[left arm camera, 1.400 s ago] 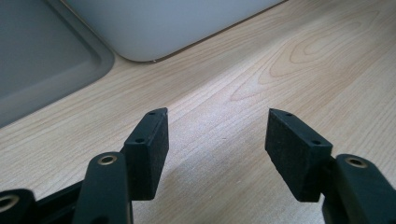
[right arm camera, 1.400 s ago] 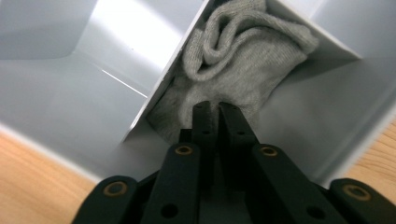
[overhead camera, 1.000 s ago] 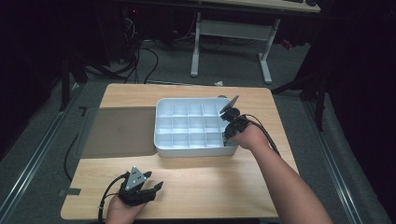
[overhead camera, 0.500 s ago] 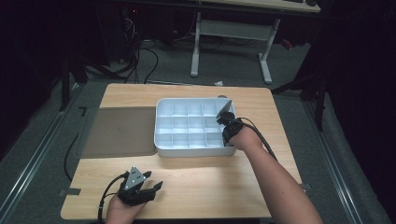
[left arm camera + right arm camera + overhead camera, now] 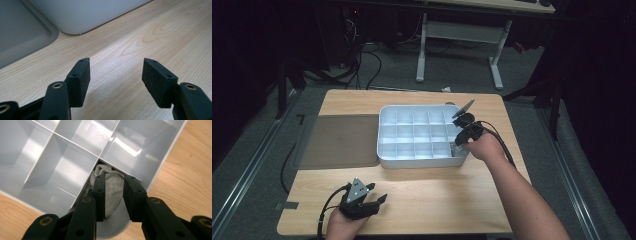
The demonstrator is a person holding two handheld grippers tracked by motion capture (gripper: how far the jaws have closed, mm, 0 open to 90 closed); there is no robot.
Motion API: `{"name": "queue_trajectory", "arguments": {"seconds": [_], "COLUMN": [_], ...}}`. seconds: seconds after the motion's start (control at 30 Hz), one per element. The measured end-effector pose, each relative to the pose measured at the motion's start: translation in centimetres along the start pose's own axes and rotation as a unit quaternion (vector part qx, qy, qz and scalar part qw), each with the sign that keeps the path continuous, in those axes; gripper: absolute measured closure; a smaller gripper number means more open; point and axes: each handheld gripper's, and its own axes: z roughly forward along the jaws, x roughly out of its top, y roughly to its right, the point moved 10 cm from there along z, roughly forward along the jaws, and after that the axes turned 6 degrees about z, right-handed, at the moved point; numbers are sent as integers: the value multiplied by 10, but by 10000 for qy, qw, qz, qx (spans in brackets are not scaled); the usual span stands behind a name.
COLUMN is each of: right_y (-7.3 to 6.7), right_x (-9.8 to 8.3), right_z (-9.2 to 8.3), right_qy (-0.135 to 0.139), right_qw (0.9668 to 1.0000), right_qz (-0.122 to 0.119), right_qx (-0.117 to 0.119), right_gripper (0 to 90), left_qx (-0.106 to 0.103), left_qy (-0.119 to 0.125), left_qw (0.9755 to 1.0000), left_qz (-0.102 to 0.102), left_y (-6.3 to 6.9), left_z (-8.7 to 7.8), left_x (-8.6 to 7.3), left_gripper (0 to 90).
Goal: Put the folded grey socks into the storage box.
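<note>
1. Left gripper (image 5: 371,201), released with jaws wide, rests on the bare worktop (image 5: 437,200), idle.
2. Right gripper (image 5: 113,192) straddles a grey cloth (image 5: 111,187) in the white tray's (image 5: 422,162) corner compartment; whether clenched, cannot tell.
3. Risk: cloth could snag the divider beyond and lift the tray.

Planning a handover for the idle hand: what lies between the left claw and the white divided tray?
Only bare wooden tabletop. The high view shows a bare stretch from the left claw to the tray; the left gripper view agrees.
</note>
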Motion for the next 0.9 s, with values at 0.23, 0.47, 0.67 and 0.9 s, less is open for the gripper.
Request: {"name": "queue_trajectory", "arguments": {"seconds": [0.23,0.47,0.67,0.9], "right_y": [4,5,8,14], "right_x": [-12,-26,-40,-57], "right_z": [-14,-29,-35,-36], "right_qy": [451,1065,1383,1709], "right_qw": [9989,9937,9891,9842], "right_qz": [90,223,349,321], "right_qx": [36,267,364,317], "right_gripper": [692,676,683,655], "left_qx": [-85,-63,-85,-53], "left_qy": [-30,36,62,99], "left_qw": [10000,10000,9999,9999], "left_qz": [-18,-69,-32,-49], "left_y": [1,-1,0,-1], "left_z": [1,-3,-2,-2], "left_x": [1,4,4,5], "left_gripper": [405,399,376,371]}}
